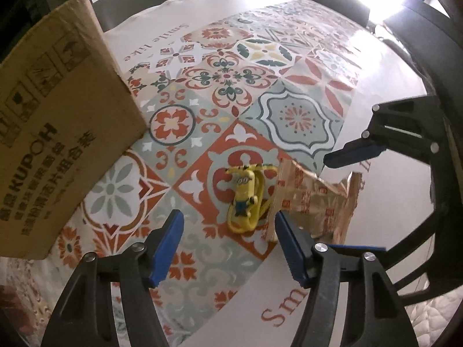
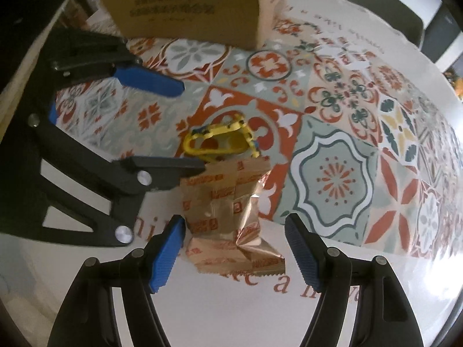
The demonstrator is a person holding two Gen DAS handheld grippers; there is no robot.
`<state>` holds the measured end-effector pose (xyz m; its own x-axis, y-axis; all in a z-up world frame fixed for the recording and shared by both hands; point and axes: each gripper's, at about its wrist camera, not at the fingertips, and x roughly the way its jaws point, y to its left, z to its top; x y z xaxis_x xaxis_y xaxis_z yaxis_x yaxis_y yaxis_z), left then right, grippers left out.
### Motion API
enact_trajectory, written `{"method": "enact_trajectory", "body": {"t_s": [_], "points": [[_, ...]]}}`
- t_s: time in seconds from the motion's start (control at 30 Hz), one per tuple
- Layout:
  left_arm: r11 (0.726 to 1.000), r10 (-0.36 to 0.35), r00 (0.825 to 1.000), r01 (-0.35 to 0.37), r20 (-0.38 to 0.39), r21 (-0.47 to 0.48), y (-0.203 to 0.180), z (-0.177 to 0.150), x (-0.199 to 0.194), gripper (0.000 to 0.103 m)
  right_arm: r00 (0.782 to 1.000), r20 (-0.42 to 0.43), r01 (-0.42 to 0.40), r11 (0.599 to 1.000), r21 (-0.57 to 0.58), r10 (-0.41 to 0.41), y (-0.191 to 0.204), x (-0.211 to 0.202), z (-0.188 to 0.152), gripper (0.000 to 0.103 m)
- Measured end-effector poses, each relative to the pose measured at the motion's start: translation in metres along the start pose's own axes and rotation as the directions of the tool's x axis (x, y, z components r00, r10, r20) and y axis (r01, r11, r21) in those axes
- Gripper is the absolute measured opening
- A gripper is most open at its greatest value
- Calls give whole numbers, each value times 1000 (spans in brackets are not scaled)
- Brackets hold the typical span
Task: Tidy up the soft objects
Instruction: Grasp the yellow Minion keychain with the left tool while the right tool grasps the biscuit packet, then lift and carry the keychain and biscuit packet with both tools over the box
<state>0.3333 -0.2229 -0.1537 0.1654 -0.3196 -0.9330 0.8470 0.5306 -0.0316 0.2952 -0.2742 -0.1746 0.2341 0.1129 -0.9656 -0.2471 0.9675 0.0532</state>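
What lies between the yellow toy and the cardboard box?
Only bare patterned tablecloth. Between the toy and the box nothing else lies; the right wrist view shows it best.

The left gripper [image 1: 228, 245] hung with jaws apart above a yellow cartoon-figure toy [image 1: 244, 198] and a crinkled snack packet [image 1: 315, 202] lying side by side on the tile-patterned worktop [image 1: 225, 86], a cardboard box [image 1: 58, 121] at left.

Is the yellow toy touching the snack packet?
Touching: in the left wrist view the yellow toy lies against the snack packet edge, no gap showing.
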Motion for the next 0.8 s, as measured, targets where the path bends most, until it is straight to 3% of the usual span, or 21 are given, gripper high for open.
{"method": "enact_trajectory", "body": {"t_s": [0.2,0.37,0.53,0.8], "points": [[1000,1,1000,-1,-5,-3,-4,2,10,46,999,32,7,998,61,-9,-6,5,-13,69],[999,-26,1000,26,10,-36,-5,5,12,43,998,58,9,990,139,-18,-14,5,-24,66],[999,-4,1000,4,4,-33,-11,6,15,42,996,94,-20,968,249,-4,-35,2,-41,63],[994,7,1000,-6,14,-105,-13,4,15,28,988,155,-35,927,374,-25,-54,-3,-59,62]]}}
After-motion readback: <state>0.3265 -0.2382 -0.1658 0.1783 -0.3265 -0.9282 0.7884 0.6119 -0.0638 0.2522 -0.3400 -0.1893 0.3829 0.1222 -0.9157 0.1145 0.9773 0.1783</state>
